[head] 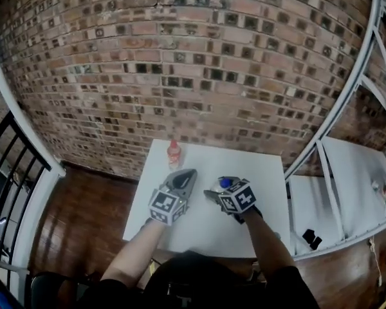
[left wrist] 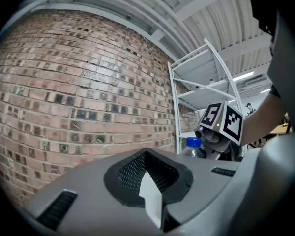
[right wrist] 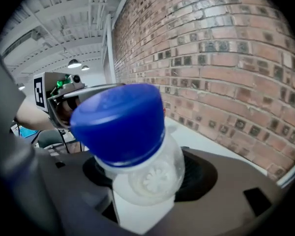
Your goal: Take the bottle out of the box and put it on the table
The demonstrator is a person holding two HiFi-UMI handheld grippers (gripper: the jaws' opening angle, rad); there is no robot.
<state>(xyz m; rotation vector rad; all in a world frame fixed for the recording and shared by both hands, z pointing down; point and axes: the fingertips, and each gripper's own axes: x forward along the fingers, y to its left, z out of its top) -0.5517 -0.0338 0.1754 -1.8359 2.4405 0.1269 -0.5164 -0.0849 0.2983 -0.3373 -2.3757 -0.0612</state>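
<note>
Your right gripper point(head: 215, 194) is clamping the blue-capped bottle point(right wrist: 137, 151) over the white table point(head: 199, 234). Your left gripper point(left wrist: 150, 193) is hovering alongside, jaws closed and empty.

bottle point(right wrist: 130, 146) body hidden behind its cap, small red-topped item point(head: 174, 153) unidentifiable

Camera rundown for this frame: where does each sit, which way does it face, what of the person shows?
Head view: on the head, steeply down at the white table; both forearms, left gripper, right gripper.
Left gripper view: on that gripper, towards the brick wall; its jaws shut, empty.
Right gripper view: along its jaws, clamped on the bottle.
Shared: all three show the bottle and wall.
</note>
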